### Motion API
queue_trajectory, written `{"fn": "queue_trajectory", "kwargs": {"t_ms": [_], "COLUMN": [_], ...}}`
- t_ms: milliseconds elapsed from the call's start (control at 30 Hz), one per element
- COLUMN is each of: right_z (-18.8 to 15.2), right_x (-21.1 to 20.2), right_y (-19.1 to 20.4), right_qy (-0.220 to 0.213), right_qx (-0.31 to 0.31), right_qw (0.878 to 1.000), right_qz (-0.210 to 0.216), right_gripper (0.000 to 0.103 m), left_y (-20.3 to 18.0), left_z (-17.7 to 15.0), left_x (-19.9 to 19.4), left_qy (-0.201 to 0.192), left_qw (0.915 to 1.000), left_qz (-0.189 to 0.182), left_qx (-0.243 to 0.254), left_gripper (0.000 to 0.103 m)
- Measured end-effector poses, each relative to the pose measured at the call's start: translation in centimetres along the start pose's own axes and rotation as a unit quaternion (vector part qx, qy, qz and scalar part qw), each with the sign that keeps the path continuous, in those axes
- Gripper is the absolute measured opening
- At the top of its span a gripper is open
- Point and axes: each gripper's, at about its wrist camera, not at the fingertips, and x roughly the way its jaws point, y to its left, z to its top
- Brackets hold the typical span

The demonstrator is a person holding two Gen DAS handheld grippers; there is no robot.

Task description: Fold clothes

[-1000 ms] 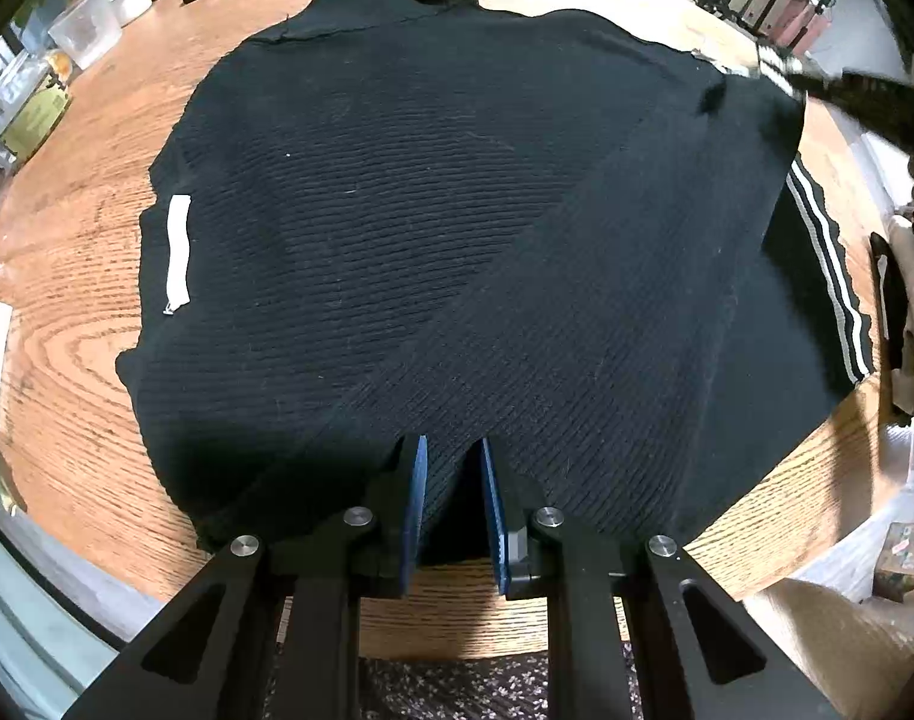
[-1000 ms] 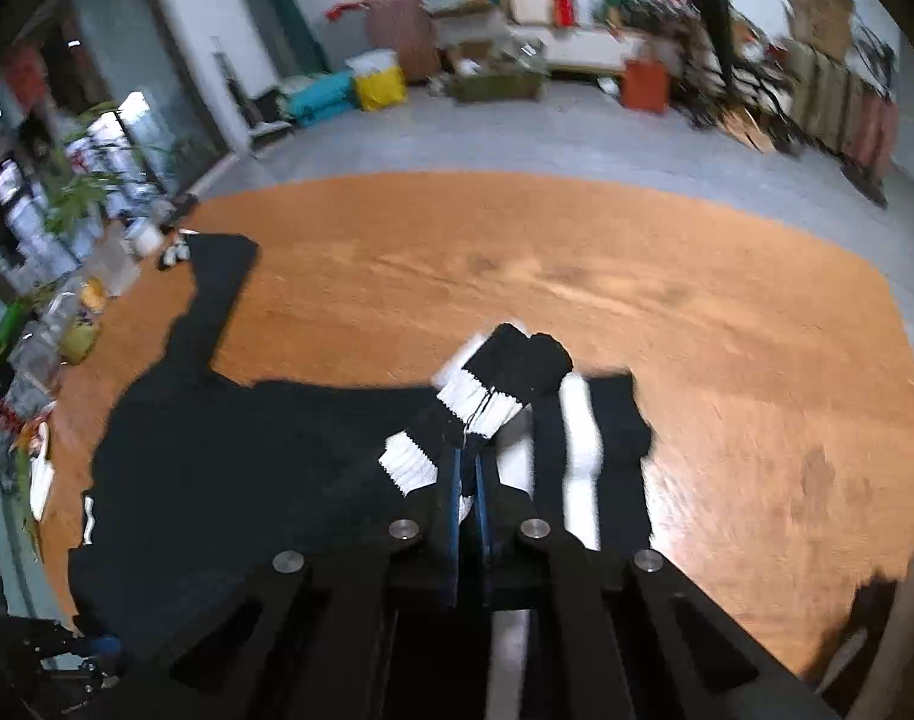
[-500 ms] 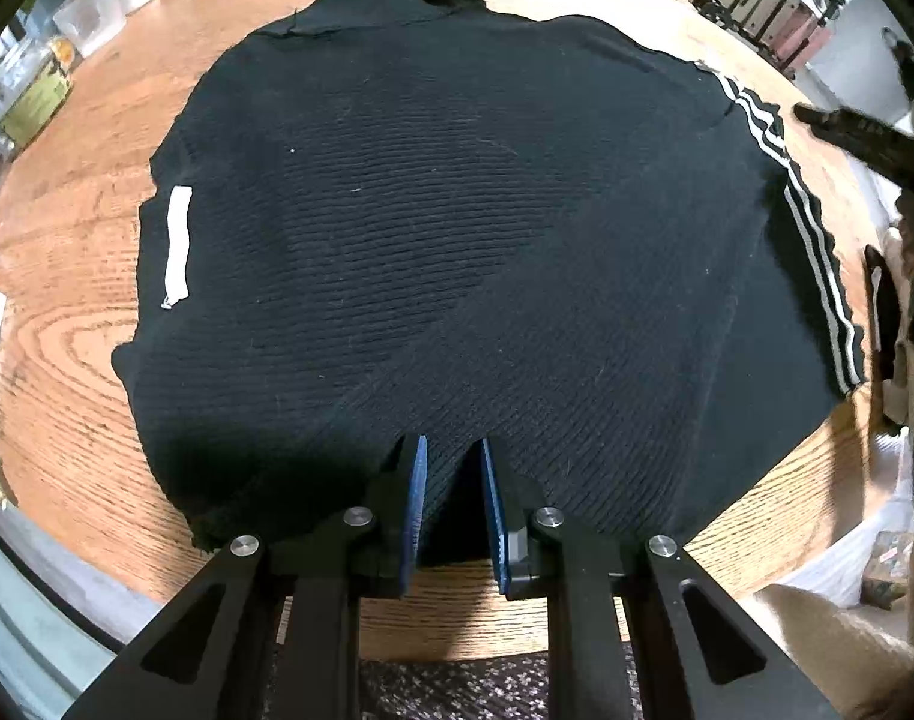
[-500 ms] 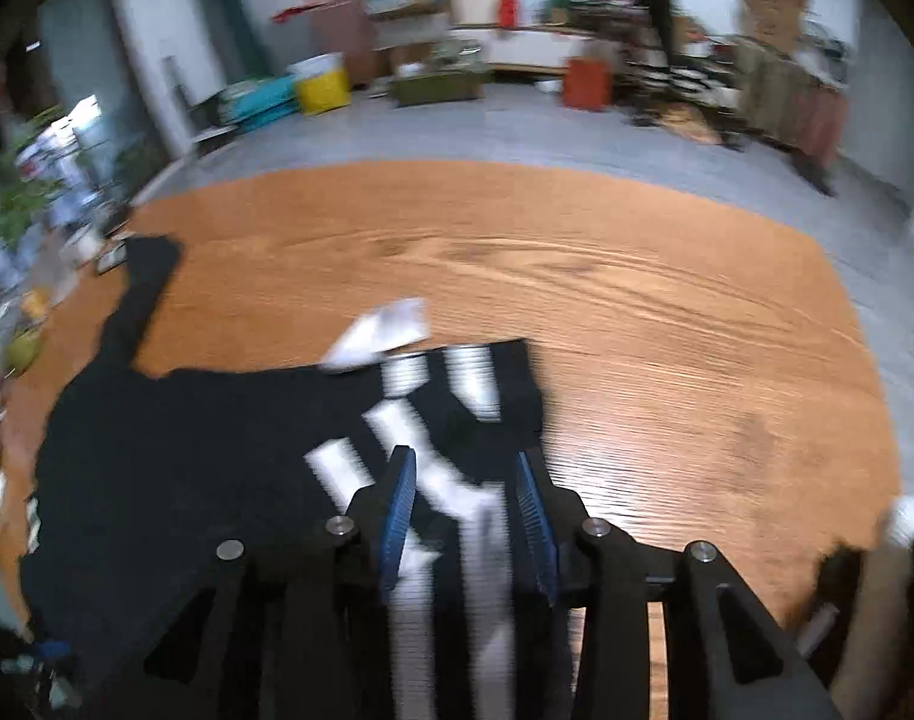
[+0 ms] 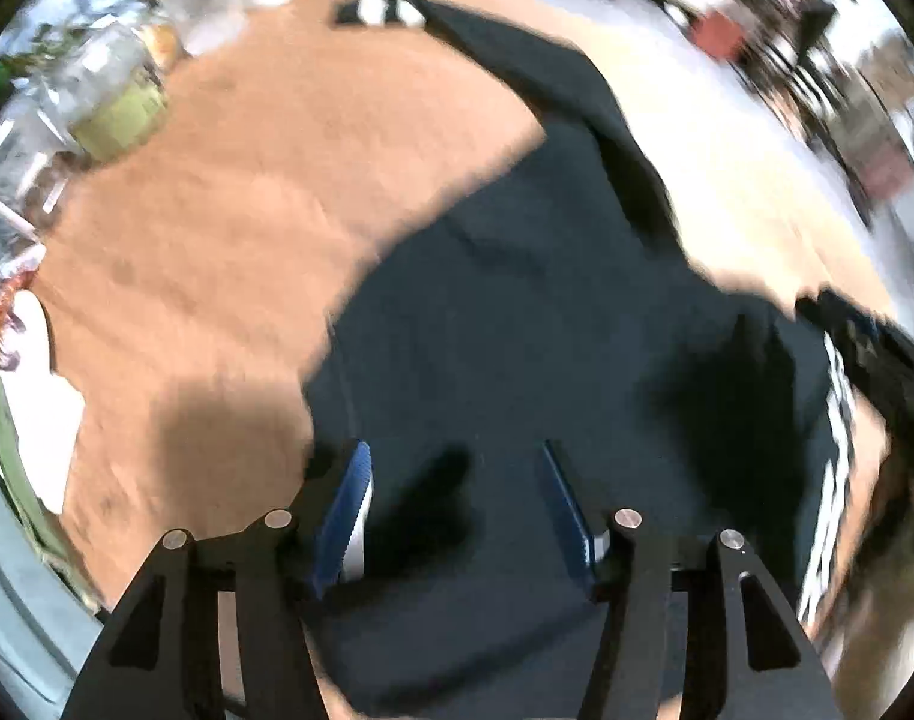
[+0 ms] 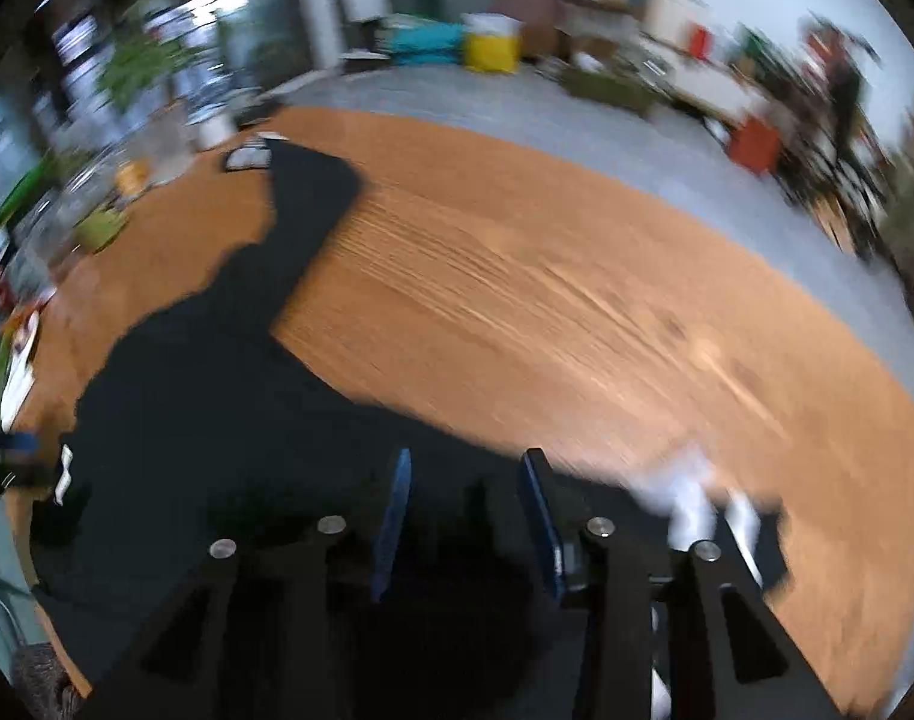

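Observation:
A black knit sweater [image 5: 517, 324] lies spread on the round wooden table [image 5: 216, 210]. One long sleeve [image 5: 553, 78] stretches to the far side and ends in a black-and-white striped cuff [image 5: 384, 6]. My left gripper [image 5: 453, 474] hangs open just above the sweater's body, nothing between its fingers. My right gripper [image 6: 466, 480] is open too, over the near edge of the sweater [image 6: 228, 396]. The other striped cuff [image 6: 715, 510] rests on the garment to the right of the right gripper. Both views are blurred by motion.
Plastic containers and plants [image 5: 114, 96] crowd the table's left edge, with a white sheet [image 5: 30, 408] near the rim. A dark arm-like shape [image 5: 877, 360] reaches in from the right. Boxes and clutter [image 6: 493, 42] stand on the grey floor beyond the table [image 6: 577, 312].
My left gripper has let go of the hem, opened wide and swung left and up. My right gripper opened, released the striped cuff onto the sweater and moved left.

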Motion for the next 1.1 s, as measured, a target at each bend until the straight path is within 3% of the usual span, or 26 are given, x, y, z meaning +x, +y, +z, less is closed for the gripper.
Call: {"fn": "queue_trajectory", "kwargs": {"t_ms": [100, 167, 200, 267, 333, 400, 433, 567, 700, 800, 867, 933, 967, 1033, 1100], "right_z": [2.4, 3.8, 4.5, 5.9, 7.0, 7.2, 7.1, 6.3, 3.3, -1.1, -3.8, -5.6, -5.6, -4.4, -2.0], "right_x": [2.0, 3.7, 4.5, 6.1, 7.7, 8.8, 8.7, 5.5, 0.3, -0.9, 0.3, 1.2, 0.8, -0.8, -1.9], "right_y": [3.4, 5.0, 5.8, 7.5, 8.7, 8.9, 8.5, 7.4, 5.9, 4.2, 3.8, 3.4, 2.9, 1.7, 1.2], "right_qy": [-0.008, -0.005, -0.004, -0.001, 0.007, 0.024, 0.031, -0.010, -0.052, -0.017, 0.039, 0.080, 0.074, 0.041, 0.008], "right_qx": [-0.015, -0.017, -0.017, -0.019, -0.022, -0.027, -0.026, -0.031, -0.036, -0.018, -0.025, -0.037, -0.035, -0.020, -0.008], "right_qw": [1.000, 1.000, 1.000, 1.000, 1.000, 0.999, 0.999, 0.999, 0.996, 0.993, 0.991, 0.991, 0.992, 0.996, 0.998], "right_qz": [0.010, 0.011, 0.012, 0.014, 0.009, -0.006, -0.009, 0.019, 0.063, 0.117, 0.124, 0.103, 0.091, 0.077, 0.061], "right_gripper": [0.051, 0.054, 0.055, 0.055, 0.049, 0.024, 0.005, 0.005, 0.005, 0.005, 0.009, 0.013, 0.028, 0.047, 0.050], "left_y": [1.3, 0.9, 0.6, -0.6, -1.2, -1.1, -1.2, -1.0, 1.1, 1.8, 1.7, 1.3, 1.1, 0.7, 0.5], "left_z": [1.0, 1.0, 1.1, 1.4, 2.1, 2.9, 3.2, 3.8, 5.0, 5.2, 5.1, 4.8, 4.7, 4.6, 4.8], "left_x": [1.1, 1.7, 2.0, 2.0, 2.4, 3.3, 3.5, 3.9, 4.5, 4.7, 4.8, 4.8, 4.9, 4.9, 5.1], "left_qy": [0.002, 0.004, 0.002, -0.023, -0.029, -0.007, 0.002, 0.039, 0.096, 0.114, 0.122, 0.129, 0.133, 0.140, 0.151], "left_qw": [0.9988, 0.9991, 0.9995, 0.9996, 0.9987, 0.9994, 0.9991, 0.9979, 0.9952, 0.9929, 0.9921, 0.9915, 0.9910, 0.9900, 0.9884], "left_qz": [-0.027, -0.029, -0.023, 0.017, 0.036, 0.033, 0.040, 0.046, -0.001, -0.012, -0.010, -0.001, 0.004, 0.014, 0.018], "left_qx": [-0.040, -0.030, -0.022, 0.007, 0.020, 0.011, 0.012, 0.023, -0.019, -0.029, -0.027, -0.022, -0.017, -0.009, -0.004], "left_gripper": [0.056, 0.038, 0.035, 0.022, 0.018, 0.014, 0.013, 0.012, 0.009, 0.005, 0.005, 0.005, 0.005, 0.005, 0.005]}}
